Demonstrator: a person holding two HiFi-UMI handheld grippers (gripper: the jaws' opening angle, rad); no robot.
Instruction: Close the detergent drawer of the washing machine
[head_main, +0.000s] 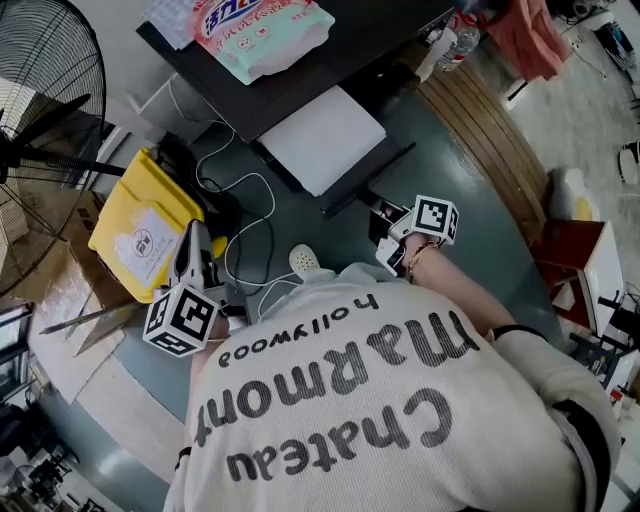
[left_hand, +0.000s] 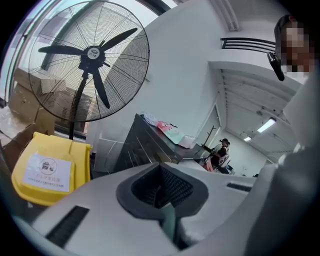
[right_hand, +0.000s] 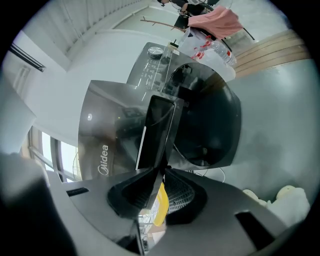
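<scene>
Our right gripper (right_hand: 161, 172) pinches the glossy black detergent drawer (right_hand: 158, 131) by its thin edge; pushing off-axis, we risk slipping or jamming it.

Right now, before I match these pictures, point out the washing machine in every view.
Head view: the washing machine is at the top, centre, its dark top seen from above.
Left gripper view: the machine is at centre, a dark grey box beyond the jaws.
Right gripper view: the machine fills the middle, straight ahead.
Shared landmarks: the pink-and-green bag on top links head and left gripper views; the clear bottle links head and right gripper views.
</scene>
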